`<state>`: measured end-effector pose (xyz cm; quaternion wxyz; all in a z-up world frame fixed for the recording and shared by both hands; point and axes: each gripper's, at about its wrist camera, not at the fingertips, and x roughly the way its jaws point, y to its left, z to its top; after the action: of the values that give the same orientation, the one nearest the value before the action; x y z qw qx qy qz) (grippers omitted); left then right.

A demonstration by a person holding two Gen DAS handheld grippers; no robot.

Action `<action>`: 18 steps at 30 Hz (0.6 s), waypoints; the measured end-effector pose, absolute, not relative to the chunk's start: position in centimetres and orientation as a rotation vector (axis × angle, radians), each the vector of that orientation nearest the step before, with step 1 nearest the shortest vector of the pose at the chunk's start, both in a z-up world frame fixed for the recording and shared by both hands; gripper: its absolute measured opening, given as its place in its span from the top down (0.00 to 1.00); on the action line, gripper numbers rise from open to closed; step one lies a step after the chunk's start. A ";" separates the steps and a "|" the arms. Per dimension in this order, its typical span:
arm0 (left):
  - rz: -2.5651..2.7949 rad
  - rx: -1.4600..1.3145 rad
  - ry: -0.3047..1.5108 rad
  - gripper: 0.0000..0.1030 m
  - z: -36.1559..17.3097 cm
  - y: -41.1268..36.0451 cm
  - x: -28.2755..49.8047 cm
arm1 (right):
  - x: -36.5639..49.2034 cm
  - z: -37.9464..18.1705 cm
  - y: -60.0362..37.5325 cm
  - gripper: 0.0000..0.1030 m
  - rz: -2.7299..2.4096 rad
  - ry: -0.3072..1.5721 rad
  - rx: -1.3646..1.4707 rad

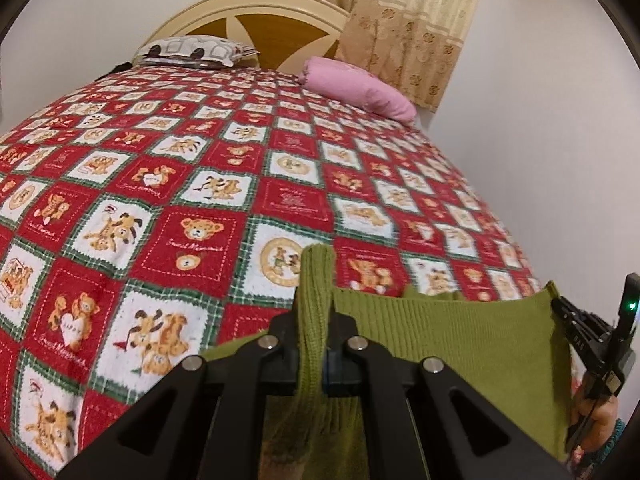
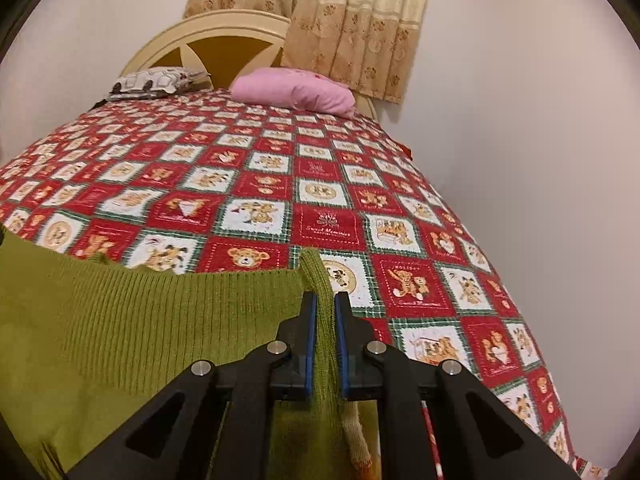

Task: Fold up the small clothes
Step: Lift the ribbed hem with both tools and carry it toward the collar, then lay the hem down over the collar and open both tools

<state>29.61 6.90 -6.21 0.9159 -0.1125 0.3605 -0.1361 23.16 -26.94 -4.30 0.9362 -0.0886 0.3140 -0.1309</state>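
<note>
Left claw (image 1: pixel 314 320): matte black, angular arms with triangular cut-outs, four silver round screw heads across the linkage. Right claw (image 2: pixel 326 320): same black frame and silver screws, bright blue pads (image 2: pixel 311 344) lining the fingers; a green light glows on its body.

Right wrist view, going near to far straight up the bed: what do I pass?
Right tool shut on the green knit garment → teddy-bear quilt → pink pillow → cream headboard → beige curtain.
</note>
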 end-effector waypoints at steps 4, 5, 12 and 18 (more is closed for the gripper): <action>-0.248 -0.246 0.777 0.95 -8.0 6.9 30.9 | 25.0 -6.3 -27.1 0.92 -0.286 0.677 -0.212; -0.242 -0.253 0.789 0.95 -8.4 6.9 31.1 | 25.2 -6.6 -27.1 0.92 -0.286 0.684 -0.216; -0.239 -0.332 0.870 0.89 -10.7 7.5 32.1 | 26.7 -8.8 -27.6 0.93 -0.289 0.781 -0.224; -0.217 -0.359 0.914 0.76 -11.2 7.7 32.9 | 27.3 -9.3 -26.5 0.91 -0.292 0.820 -0.310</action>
<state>32.92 7.72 -11.18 0.8762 -0.1718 0.4380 -0.1039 27.34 -26.52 -9.26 0.8952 -0.1494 0.3956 -0.1409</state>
